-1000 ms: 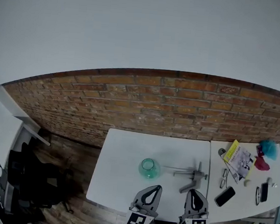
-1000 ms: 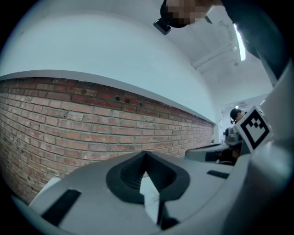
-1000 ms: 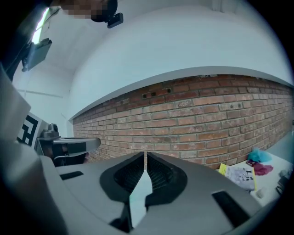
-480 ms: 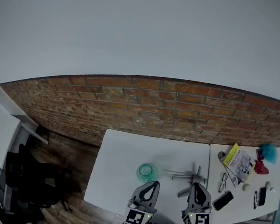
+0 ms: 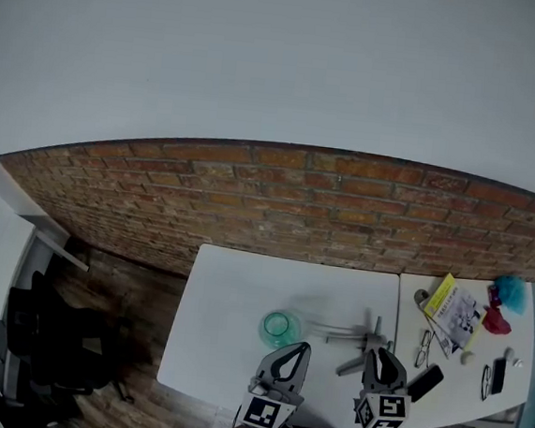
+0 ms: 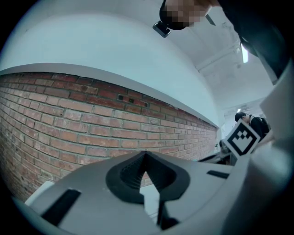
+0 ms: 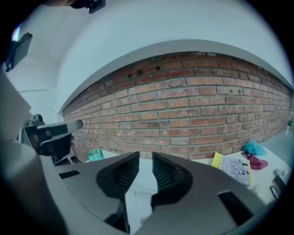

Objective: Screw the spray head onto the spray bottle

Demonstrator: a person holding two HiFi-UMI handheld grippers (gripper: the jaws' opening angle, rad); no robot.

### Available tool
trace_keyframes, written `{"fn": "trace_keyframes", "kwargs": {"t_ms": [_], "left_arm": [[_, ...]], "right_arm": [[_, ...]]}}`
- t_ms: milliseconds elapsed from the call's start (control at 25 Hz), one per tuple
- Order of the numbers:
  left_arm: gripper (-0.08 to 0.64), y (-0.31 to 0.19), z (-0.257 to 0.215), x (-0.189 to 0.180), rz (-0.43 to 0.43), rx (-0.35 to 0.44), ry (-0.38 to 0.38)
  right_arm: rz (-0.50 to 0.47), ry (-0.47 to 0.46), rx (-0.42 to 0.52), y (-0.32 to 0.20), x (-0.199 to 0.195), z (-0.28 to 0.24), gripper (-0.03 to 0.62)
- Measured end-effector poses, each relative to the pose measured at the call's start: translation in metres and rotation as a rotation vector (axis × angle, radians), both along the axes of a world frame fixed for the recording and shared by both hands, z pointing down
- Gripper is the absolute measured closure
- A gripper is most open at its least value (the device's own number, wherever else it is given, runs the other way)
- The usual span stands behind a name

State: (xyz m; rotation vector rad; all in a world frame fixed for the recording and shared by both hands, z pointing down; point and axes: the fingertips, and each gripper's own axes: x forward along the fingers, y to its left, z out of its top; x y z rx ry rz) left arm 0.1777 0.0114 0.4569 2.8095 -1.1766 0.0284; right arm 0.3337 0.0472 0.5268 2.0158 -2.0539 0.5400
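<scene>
The spray head [image 5: 365,344] is lying on the counter [image 5: 231,294] just ahead of the right gripper [image 5: 382,355], whose empty jaws have just been opening; the left gripper [image 5: 300,351], closed and empty, is sitting just beside the bottle [image 5: 280,329].

one green bottle [image 5: 280,329], one spray head [image 5: 364,340], two white tables [image 5: 230,308] [image 5: 459,373]

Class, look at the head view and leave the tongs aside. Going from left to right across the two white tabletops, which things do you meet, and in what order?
green bottle → spray head → yellow booklet → blue fluffy thing. The glasses and the phone overlap in this order, so they are left out.
</scene>
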Motion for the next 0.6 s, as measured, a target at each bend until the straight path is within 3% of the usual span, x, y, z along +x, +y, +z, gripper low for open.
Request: {"fn": "trace_keyframes", "kwargs": {"t_ms": [80,120,240,440,600], "left_arm": [[0.561,0.0,0.0,0.002,0.001,-0.003,0.0],[0.561,-0.001,0.0,0.003,-0.001,-0.006,0.002],[0.561,-0.003,0.001,0.005,-0.009,-0.011,0.0],[0.561,-0.005,0.005,0.001,-0.019,-0.015,-0.018],[0.561,-0.008,0.007,-0.003,-0.041,-0.024,-0.022]], "right_arm": [[-0.004,-0.025,-0.096,0.001,0.008,0.025,0.432],[-0.007,-0.028,-0.142,0.002,0.012,0.037,0.419],[-0.001,-0.026,-0.268,0.004,0.025,0.075,0.391],[0.02,-0.1,-0.466,0.005,0.041,0.14,0.37],[-0.003,-0.09,-0.591,0.003,0.051,0.184,0.37]]}}
